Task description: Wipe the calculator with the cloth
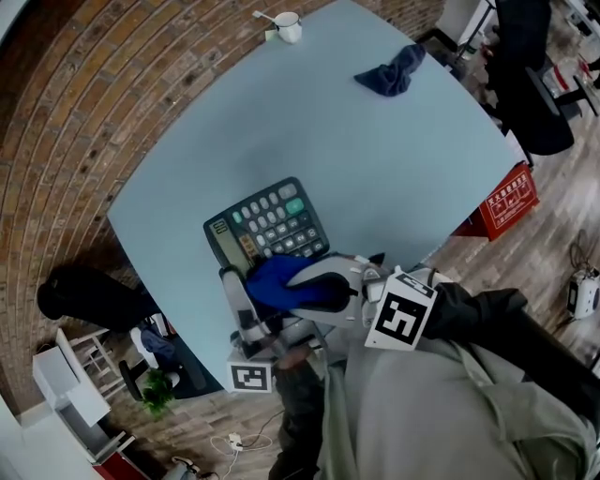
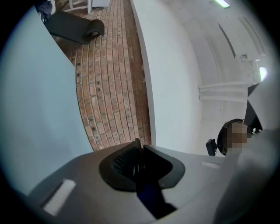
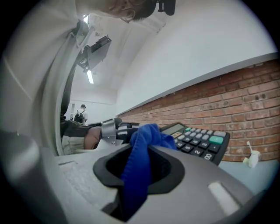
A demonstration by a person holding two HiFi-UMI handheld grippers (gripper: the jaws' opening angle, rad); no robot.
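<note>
Left gripper (image 1: 231, 275): jaws nearly pressed together (image 2: 140, 152), clamped on a thin dark edge. The right gripper view shows its tips at the display end of the calculator (image 1: 270, 225), so the grip reads as on the calculator's edge. Left gripper points slightly upward; beyond its jaws are only brick floor and white wall.

Calculator: just ahead of both sets of jaws, at the near edge of the table (image 1: 394, 178). In the right gripper view (image 3: 199, 138) its key face is tilted up and its far end is clear of the tabletop.

Right gripper (image 1: 302, 284): jaws part-way closed (image 3: 144, 151), pinching the bright blue cloth (image 1: 270, 281). The cloth runs up between the pads, bunches past the tips (image 3: 146, 135), and lies against the calculator's near lower edge.

Containers: white cup (image 1: 288, 26) stands well beyond the jaws at the table's far edge. A thin pale handle sticks out of it; other contents cannot be made out.

A dark blue rag (image 1: 392, 70) lies crumpled far ahead and right of the right jaws, apart from the cup.
</note>
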